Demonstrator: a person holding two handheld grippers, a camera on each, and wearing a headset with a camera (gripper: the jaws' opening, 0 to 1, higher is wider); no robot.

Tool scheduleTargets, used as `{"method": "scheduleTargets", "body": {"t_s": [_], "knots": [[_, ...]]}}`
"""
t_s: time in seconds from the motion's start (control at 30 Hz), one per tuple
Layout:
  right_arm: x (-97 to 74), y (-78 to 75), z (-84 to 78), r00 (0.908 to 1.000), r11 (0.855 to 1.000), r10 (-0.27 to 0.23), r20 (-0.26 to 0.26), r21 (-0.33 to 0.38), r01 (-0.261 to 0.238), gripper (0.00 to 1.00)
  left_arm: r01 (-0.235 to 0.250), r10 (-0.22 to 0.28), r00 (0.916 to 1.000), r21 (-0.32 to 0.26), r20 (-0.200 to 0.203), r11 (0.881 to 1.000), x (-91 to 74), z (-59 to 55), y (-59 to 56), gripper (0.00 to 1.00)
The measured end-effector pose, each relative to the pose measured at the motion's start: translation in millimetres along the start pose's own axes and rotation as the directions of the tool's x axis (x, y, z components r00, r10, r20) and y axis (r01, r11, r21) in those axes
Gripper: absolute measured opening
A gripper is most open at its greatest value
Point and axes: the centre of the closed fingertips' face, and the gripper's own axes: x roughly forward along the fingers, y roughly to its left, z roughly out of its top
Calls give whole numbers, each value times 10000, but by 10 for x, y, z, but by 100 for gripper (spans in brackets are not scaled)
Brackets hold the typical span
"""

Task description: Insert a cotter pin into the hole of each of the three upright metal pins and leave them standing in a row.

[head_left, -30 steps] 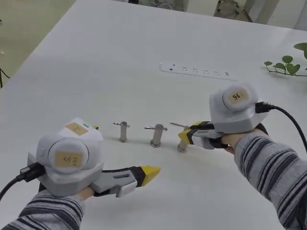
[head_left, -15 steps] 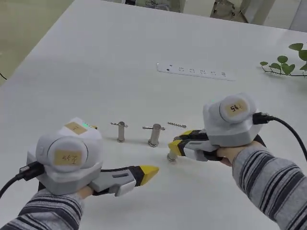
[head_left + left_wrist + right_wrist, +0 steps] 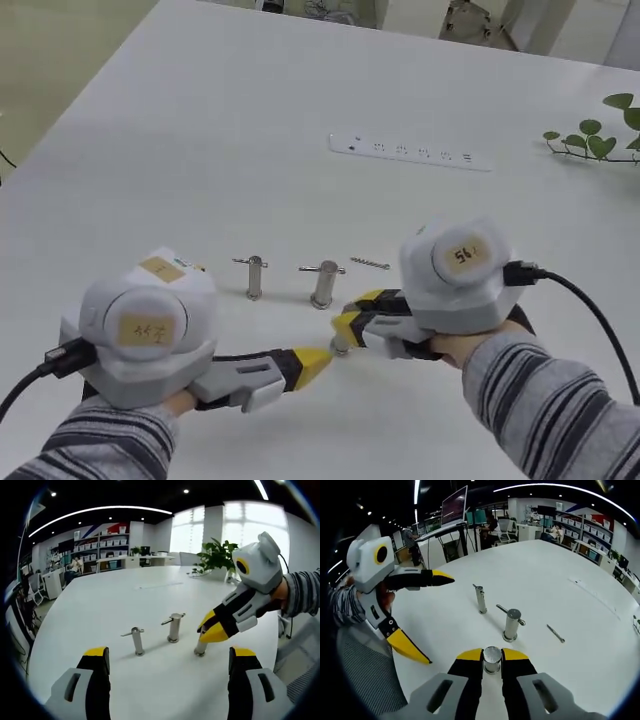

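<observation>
Two upright metal pins stand side by side, each with a cotter pin through its top. My right gripper is shut on the third metal pin, which has no cotter pin in it; in the right gripper view this third pin sits between the yellow tips. A loose cotter pin lies flat on the table behind it, and is also in the right gripper view. My left gripper stands open close to the held pin, its jaws wide apart in the left gripper view.
A white power strip lies across the table farther back. A green plant trails at the far right edge. A black cable runs from the right gripper. Shelves and desks stand in the room beyond the white table.
My right gripper has carried the third pin toward me and to the left, out of the row, up to the left gripper's tips. The left gripper stayed put.
</observation>
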Motion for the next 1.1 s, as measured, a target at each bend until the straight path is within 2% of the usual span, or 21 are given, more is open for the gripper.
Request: {"method": "scheduleTargets", "body": {"t_s": [0.03, 0.27, 0.43, 0.53, 0.67, 0.93, 1.1], "knots": [[-7, -2, 26, 9998, 10000, -48, 196, 0, 48, 8, 6, -6, 10000, 4, -1, 10000, -1, 1, -3, 98], [-28, 27, -5, 9993, 9995, -301, 237, 32, 301, 9, 54, -54, 10000, 32, -60, 10000, 6, -13, -19, 98], [-24, 22, -10, 9979, 9976, -599, 256, 366, 589, 9, 86, -84, 9999, 95, -147, 9999, 11, -32, -28, 98], [-24, 23, -11, 9977, 9968, -611, 301, 539, 594, 9, 91, -89, 9998, 104, -160, 9999, 10, -34, -28, 98], [-65, 31, -12, 9984, 9970, -397, 399, 681, 369, 14, 83, -82, 9999, 100, -114, 9999, 9, -25, -25, 98], [-264, -4, -71, 9991, 9974, 173, 399, 692, -200, 25, 86, -86, 10000, -28, 15, 10000, 11, 1, -25, 99], [-371, -138, -135, 9996, 9990, 267, 48, 358, -269, 26, 127, -127, 9999, 0, 43, 9999, 16, 8, -41, 99]]}}
